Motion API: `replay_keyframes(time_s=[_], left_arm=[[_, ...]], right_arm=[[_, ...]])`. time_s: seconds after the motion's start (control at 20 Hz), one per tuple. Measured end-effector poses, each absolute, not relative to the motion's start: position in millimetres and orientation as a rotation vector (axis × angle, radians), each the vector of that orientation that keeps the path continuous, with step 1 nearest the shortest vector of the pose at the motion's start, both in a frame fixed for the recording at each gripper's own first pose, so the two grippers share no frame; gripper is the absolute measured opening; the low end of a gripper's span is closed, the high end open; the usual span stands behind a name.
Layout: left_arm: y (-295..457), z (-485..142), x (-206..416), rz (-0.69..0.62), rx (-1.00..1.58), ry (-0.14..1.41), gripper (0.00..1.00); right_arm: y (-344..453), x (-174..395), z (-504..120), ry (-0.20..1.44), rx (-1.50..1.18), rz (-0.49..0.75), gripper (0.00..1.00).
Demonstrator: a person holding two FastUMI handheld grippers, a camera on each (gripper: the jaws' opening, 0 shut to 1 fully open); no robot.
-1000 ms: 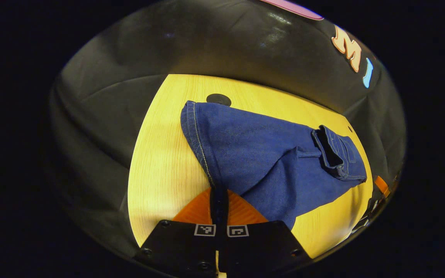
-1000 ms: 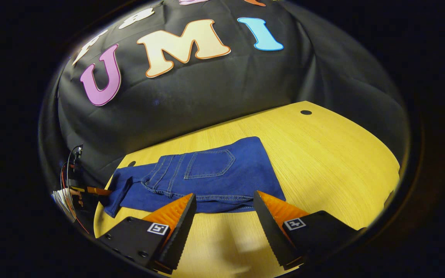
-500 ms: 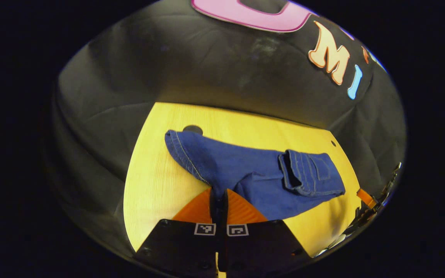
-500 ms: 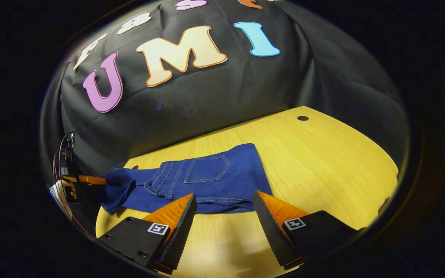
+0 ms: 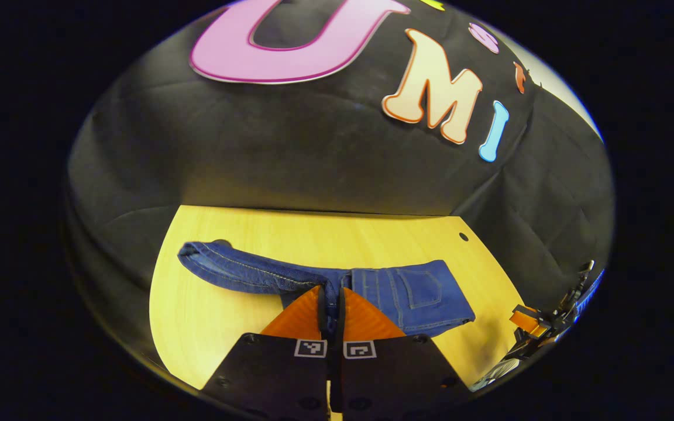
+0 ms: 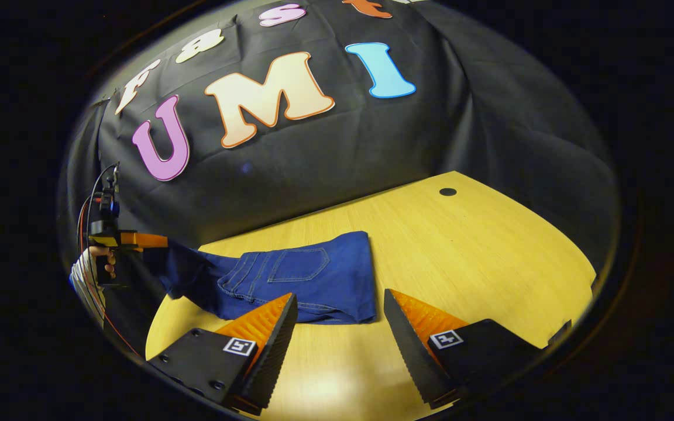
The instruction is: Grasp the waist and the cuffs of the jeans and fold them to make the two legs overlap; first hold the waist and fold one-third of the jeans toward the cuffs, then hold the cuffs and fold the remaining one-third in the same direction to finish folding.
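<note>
Blue jeans [image 5: 413, 292] lie on the yellow wooden table [image 5: 220, 321], the waist end folded over with a back pocket facing up. My left gripper [image 5: 330, 304] is shut on the cuff end, and the hemmed cuff [image 5: 226, 272] hangs out to its left. In the right gripper view the jeans [image 6: 308, 278] lie just beyond my right gripper [image 6: 340, 295], which is open and hovers above the table near the fold's front edge. At the left there, the left gripper [image 6: 138, 240], held by a hand [image 6: 100, 254], holds the leg end raised off the table.
The table [image 6: 477, 251] has bare wood to the right of the jeans, with a small dark hole [image 6: 447, 192] near its far edge. The black cloth wall stands close behind. Cables hang from the left gripper [image 6: 88, 216]. The right gripper [image 5: 533, 321] shows at the far right.
My left gripper has lifted the cuff end up and pulled it back, and its view has tilted toward the wall. The jeans have slid left on the table. My right gripper stays open.
</note>
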State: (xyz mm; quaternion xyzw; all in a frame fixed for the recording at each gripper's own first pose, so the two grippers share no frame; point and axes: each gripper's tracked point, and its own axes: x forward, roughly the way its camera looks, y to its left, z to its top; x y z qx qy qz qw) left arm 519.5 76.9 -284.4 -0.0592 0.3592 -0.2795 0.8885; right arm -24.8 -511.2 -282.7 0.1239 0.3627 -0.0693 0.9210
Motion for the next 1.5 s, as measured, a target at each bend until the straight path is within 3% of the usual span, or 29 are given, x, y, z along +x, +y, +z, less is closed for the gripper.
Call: replay_keyframes(time_s=[0.55,0.85,1.1,1.15,1.2,1.25,1.35,1.45,1.5], left_arm=[[-91.8,-296.3,481.9,-0.744,-0.033,0.799,0.0],[-140.0,-358.6,461.7,-0.711,0.093,0.88,0.0],[-156.6,-403.8,446.3,-0.617,0.204,0.842,0.01],[-159.9,-399.7,444.5,-0.601,0.219,0.795,0.2],[-165.0,-392.3,438.0,-0.593,0.218,0.752,0.4],[-164.7,-374.2,429.0,-0.577,0.21,0.698,0.59],[-157.8,-341.2,416.3,-0.516,0.192,0.562,0.98],[-141.9,-302.6,392.5,-0.46,0.16,0.464,0.96],[-131.0,-283.9,379.4,-0.432,0.142,0.42,0.96]], right_arm=[[-607.3,-57.1,-261.1,0.726,0.286,-0.213,0.92],[-654.0,-72.4,-258.0,0.738,0.284,-0.229,0.92],[-672.9,-73.8,-255.8,0.742,0.26,-0.184,0.92],[-671.9,-72.1,-254.0,0.739,0.252,-0.16,0.84],[-668.9,-68.2,-252.1,0.734,0.242,-0.131,0.92],[-665.1,-64.7,-248.7,0.728,0.226,-0.099,0.85],[-653.5,-53.2,-237.2,0.697,0.191,-0.039,0.97],[-634.5,-41.8,-215.0,0.64,0.181,0.011,0.93],[-622.9,-36.7,-200.8,0.6,0.184,0.032,0.98]])
